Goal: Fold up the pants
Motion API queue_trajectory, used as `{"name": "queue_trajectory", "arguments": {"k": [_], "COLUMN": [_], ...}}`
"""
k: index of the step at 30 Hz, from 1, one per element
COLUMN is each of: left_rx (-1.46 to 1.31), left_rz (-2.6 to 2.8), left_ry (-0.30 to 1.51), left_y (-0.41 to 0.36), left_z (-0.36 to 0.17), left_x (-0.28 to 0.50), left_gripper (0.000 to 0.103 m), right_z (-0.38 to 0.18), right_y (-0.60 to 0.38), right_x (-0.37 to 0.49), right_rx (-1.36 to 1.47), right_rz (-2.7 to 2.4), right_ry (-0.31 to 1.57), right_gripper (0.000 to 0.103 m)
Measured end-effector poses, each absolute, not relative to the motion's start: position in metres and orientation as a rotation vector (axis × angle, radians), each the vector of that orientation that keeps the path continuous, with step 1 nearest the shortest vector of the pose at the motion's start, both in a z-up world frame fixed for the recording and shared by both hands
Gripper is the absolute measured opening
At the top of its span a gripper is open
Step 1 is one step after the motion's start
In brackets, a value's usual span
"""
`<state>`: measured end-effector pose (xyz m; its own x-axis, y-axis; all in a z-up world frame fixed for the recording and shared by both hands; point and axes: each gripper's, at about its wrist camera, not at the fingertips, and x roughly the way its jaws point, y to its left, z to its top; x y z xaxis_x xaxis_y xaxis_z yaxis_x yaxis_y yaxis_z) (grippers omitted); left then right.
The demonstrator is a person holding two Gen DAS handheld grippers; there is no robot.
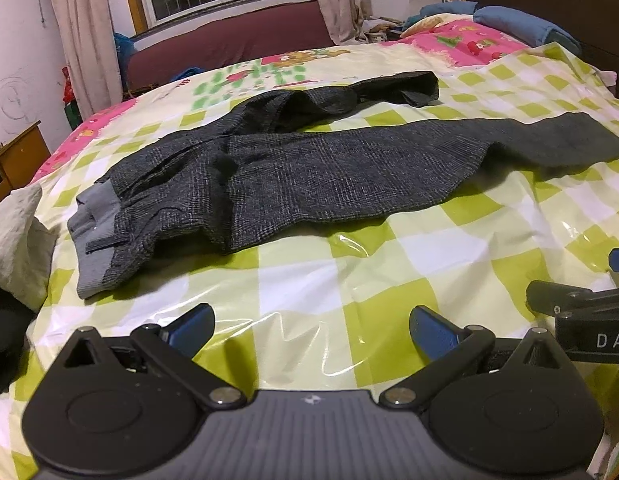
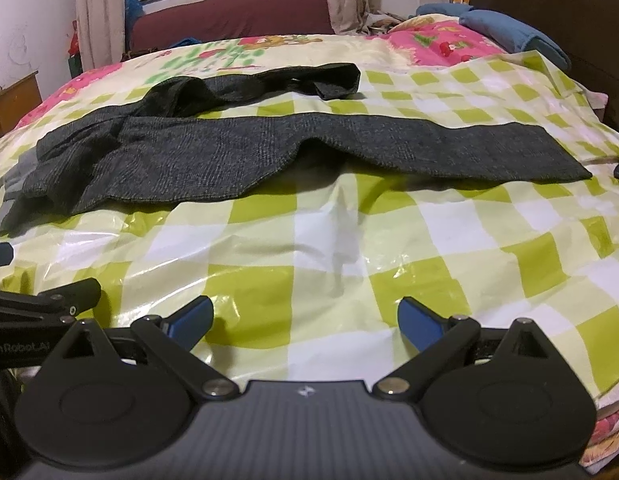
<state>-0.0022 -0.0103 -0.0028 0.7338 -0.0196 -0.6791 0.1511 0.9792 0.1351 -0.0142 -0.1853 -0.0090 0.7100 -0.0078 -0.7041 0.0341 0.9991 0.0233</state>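
Left tongs (image 1: 311, 330): spread wide, blue-padded fingertips (image 1: 193, 326) well apart, nothing between them, hovering above glossy green-and-white checked plastic sheet (image 1: 349, 280) near its front edge. Right tongs (image 2: 305, 320): likewise fully released, blue pads (image 2: 419, 322) apart, gripping nothing, above same sheet (image 2: 389, 240). Both tongs side by side, each visible at edge of other wrist view. Dark grey woven pants (image 1: 293, 172) lying unfolded across sheet on bed, well apart from both tongs. Lighter grey waistband (image 1: 95, 236) at left, one leg stretched flat to right, other leg rumpled and angled away behind it (image 2: 245, 84). Blue pillow (image 2: 509, 34) near dark headboard (image 2: 549, 8) at far right.
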Motion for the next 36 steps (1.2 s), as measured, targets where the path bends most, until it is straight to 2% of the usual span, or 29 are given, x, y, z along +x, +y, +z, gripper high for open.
{"name": "queue_trajectory", "arguments": {"k": [36], "left_rx": [0.166], "left_rz": [-0.115], "left_ry": [0.745], "left_y": [-0.0095], "left_z": [-0.0042], "left_x": [0.0003], "left_gripper": [0.103], "right_z": [-0.0097], "right_y": [-0.1838], "right_x": [-0.0102], "right_rx": [0.028], "right_rz": [-0.02], "right_ry": [0.777], "right_gripper": [0.098]}}
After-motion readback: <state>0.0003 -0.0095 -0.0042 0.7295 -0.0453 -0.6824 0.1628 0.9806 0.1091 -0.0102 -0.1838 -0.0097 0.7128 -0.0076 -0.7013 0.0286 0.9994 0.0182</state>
